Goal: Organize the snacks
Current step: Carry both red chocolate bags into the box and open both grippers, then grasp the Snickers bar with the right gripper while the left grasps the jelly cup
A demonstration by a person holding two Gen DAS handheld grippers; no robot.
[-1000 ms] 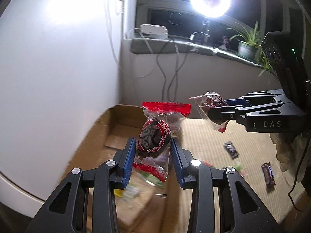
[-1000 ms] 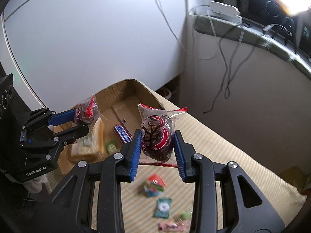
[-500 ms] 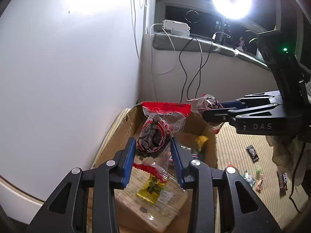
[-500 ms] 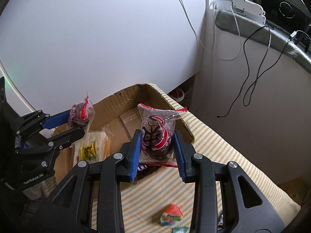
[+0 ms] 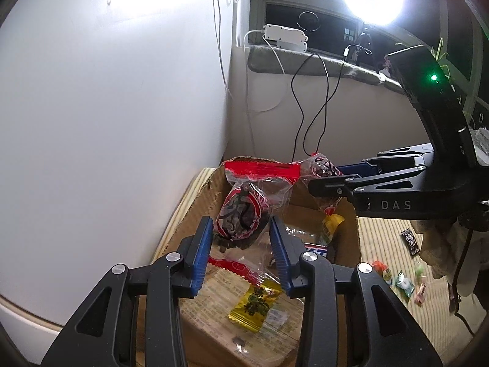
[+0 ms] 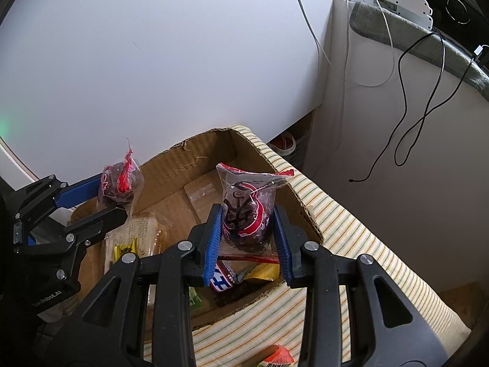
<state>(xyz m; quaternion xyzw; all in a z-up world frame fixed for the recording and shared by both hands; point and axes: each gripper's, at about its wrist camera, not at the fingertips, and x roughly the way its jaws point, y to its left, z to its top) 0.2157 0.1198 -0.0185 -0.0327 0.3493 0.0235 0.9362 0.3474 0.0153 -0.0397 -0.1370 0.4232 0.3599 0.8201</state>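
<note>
My left gripper (image 5: 241, 238) is shut on a clear packet with red ends and a dark round snack (image 5: 244, 211), held above the open cardboard box (image 5: 198, 202). It also shows in the right wrist view (image 6: 119, 195), holding its packet (image 6: 120, 180). My right gripper (image 6: 247, 235) is shut on a like red-and-dark snack packet (image 6: 247, 214), also above the box (image 6: 195, 159). In the left wrist view the right gripper (image 5: 318, 180) comes in from the right with its packet (image 5: 324, 168).
The box holds a yellow packet (image 5: 255, 302), a flat printed pack (image 5: 214, 305) and a blue-and-white bar (image 6: 223, 279). Loose candies (image 5: 403, 284) lie on the striped mat (image 6: 351, 223) to the right. A white wall (image 5: 107, 122) stands close behind; cables (image 5: 308, 116) hang nearby.
Both grippers have moved with their packets from over the mat to above the box. Both stay shut.
</note>
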